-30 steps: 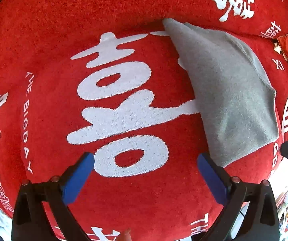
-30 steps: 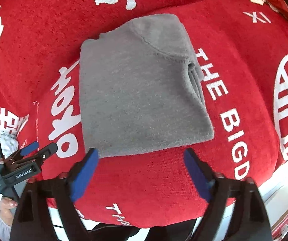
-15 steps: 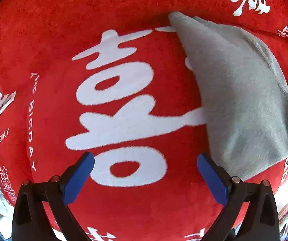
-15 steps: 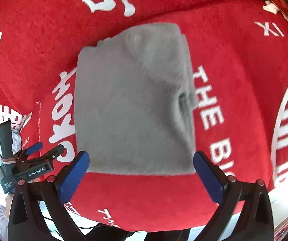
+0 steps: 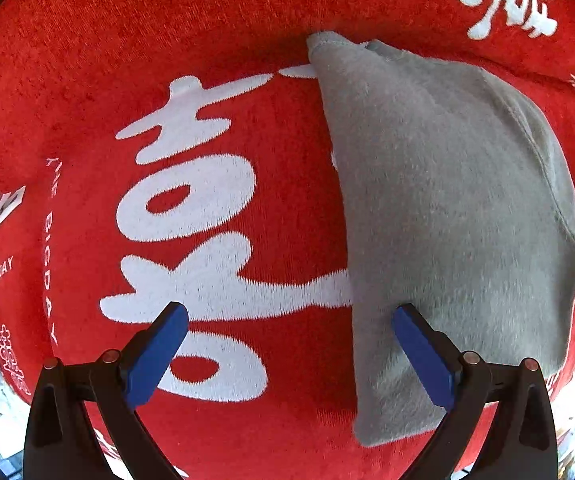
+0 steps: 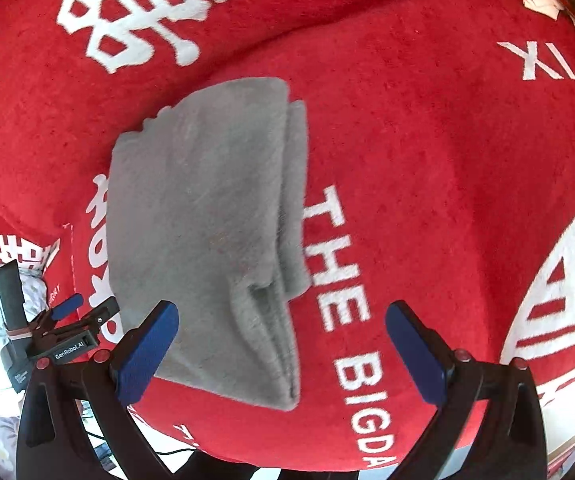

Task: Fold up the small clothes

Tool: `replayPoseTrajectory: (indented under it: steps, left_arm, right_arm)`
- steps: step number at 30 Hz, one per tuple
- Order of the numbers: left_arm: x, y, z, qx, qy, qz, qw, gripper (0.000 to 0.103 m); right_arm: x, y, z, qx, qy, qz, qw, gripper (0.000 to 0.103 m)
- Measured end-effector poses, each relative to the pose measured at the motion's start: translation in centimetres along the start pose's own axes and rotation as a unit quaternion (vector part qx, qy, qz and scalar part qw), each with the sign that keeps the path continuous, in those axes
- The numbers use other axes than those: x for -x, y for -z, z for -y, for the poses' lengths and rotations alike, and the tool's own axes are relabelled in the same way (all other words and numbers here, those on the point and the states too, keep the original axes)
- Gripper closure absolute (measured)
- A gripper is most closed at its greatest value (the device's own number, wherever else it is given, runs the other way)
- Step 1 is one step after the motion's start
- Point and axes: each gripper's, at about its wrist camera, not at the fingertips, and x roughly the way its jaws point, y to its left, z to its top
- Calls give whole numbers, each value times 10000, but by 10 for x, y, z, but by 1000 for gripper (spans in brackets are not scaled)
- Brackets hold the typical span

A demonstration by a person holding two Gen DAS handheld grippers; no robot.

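One grey folded garment (image 6: 207, 232) is lying flat on the red blanket with white lettering (image 6: 427, 152), and everything is hinging on how its long axis is sitting against the two tools. In the right wrist view the long axis is running near-to-far, roughly along the gripper's line of sight, with the stacked layer edges (image 6: 293, 208) facing right, beside the "THE BIGDAY" print. Right gripper (image 6: 281, 342) is hovering with jaws spread wide and holding nothing; the garment's near right corner is sitting between its blue pads, left pad (image 6: 147, 352) overlapping the cloth in view, though I can't tell if it's touching. In the left wrist view the garment (image 5: 447, 220) is lying right of centre; left gripper (image 5: 289, 354) is also spread wide and empty, with the smooth left edge falling between its pads and the right pad (image 5: 423, 356) over the cloth. So both tools are bracketing the near short end, one per corner; neither is clearly nearer. Judgement: the next move is probably a two-corner pinch to carry the near end away toward the far end, halving the long axis. Risk: the right side is loose layers, so a shallow pinch could be catching only the top ply.
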Motion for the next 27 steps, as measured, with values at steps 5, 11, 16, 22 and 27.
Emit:
replayPoseTrajectory:
  steps: [5,11,16,22,27]
  left_arm:
    - [-1,-5,-1,11,24,-103,9999,0]
    - [2,-8,2,-59,-66,-125,9999,0]
    - [5,-10,2,-51,-69,-147,9999,0]
    - [10,-15,10,-167,-73,-126,9998,0]
    - [11,-19,17,-200,-78,-131,9997,0]
  right_arm:
    - [-4,-11,14,-147,-126,-103,9998,0]
    - [-11,-23,21,-232,-288,-198,9991,0]
    - [-15,-32,21,-198,-402,-242,9987,0]
    - [-18,-38,26,-232,-542,-270,9979,0]
    - [-18,-42,34,-342,-648,-253,9970,0]
